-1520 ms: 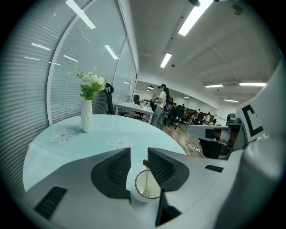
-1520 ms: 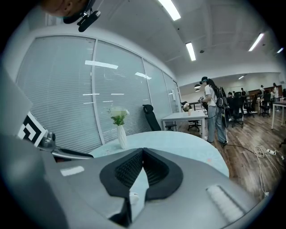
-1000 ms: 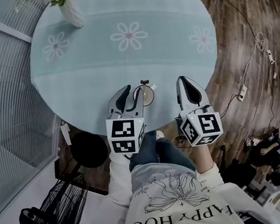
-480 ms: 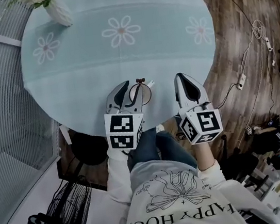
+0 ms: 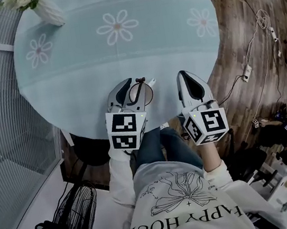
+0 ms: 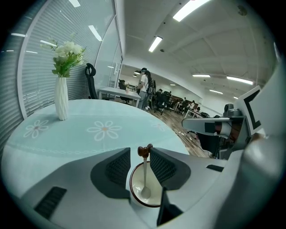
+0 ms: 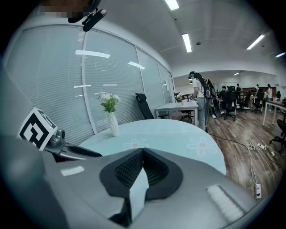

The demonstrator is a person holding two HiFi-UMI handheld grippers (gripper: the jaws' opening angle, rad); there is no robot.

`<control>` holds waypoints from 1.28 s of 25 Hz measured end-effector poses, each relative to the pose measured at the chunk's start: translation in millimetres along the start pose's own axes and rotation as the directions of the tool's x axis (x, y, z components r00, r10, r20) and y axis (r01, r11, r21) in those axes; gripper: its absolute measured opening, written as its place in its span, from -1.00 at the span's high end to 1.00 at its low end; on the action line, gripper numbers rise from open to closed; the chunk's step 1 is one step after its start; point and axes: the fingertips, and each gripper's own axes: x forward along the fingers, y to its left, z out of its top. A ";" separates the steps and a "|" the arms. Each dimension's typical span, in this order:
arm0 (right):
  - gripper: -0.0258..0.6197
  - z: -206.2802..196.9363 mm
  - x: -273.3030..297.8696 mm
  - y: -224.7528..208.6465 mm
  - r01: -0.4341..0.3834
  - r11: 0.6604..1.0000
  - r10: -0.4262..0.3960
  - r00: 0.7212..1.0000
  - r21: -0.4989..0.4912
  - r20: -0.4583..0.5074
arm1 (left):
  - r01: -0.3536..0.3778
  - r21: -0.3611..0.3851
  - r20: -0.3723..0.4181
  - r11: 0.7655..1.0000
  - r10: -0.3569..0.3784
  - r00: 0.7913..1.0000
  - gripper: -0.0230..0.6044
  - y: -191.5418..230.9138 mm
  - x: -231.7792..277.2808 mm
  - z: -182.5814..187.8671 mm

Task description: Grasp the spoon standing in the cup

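Where one cup (image 6: 135,185) sits, one spoon (image 6: 145,171) stands.

White printed top (image 5: 185,206), blue jeans (image 5: 155,148)

This is an open-plan office. Long strip lights (image 7: 187,42) line the ceiling, a glass wall with blinds (image 7: 58,89) runs alongside, and black swivel chairs (image 7: 230,103) stand at white desks (image 7: 176,108) on a wood floor (image 5: 234,7) where cables (image 5: 263,15) trail.

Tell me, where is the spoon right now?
In the left gripper view, the spoon stands in the cup at the near edge of the table, its brown top between the jaws of the left gripper, which have just been opening.
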 end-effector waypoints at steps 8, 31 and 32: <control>0.89 -10.4 1.8 -1.2 0.008 1.000 -0.007 1.000 0.004 -0.021 | 0.017 0.035 -0.015 0.999 -0.016 1.000 0.50 -2.1 7.0 0.2; 0.89 -10.6 -0.5 -5.3 0.003 1.000 -0.003 1.000 0.019 -0.016 | 0.014 0.056 -0.036 0.998 -0.012 0.999 0.77 -7.9 6.5 -1.0; 0.89 -8.8 -2.6 -4.7 0.001 1.000 -0.001 1.000 0.019 -0.013 | 0.015 0.054 -0.033 0.998 -0.013 0.999 0.77 -9.5 3.8 0.1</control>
